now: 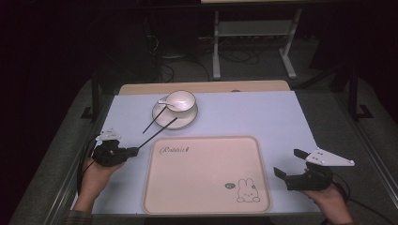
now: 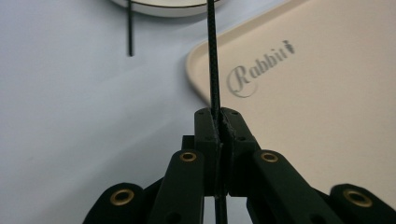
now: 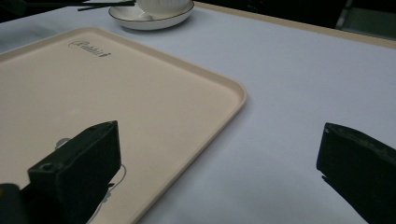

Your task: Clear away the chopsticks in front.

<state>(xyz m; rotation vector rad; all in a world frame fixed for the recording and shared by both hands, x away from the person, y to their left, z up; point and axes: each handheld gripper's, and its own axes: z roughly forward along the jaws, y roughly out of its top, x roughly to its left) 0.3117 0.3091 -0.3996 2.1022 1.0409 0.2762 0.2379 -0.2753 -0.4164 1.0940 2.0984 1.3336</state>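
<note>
Left gripper (image 1: 133,151), jaws clamped on a chopstick (image 2: 213,56) whose far tip rests on the saucer (image 1: 190,120), could drag it sideways, while the right gripper (image 1: 291,164) waits wide open and empty.

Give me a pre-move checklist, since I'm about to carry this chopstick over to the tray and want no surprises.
1. Left gripper shut on the held chopstick: ok.
2. Held chopstick's far end off the saucer: not ok, it overlaps the rim.
3. Second chopstick out of the way: cannot tell, it lies close alongside.
4. Tray bare to receive it: ok.
5. Right gripper open and off the tray: ok.
6. Bowl steady on the saucer: ok.
</note>
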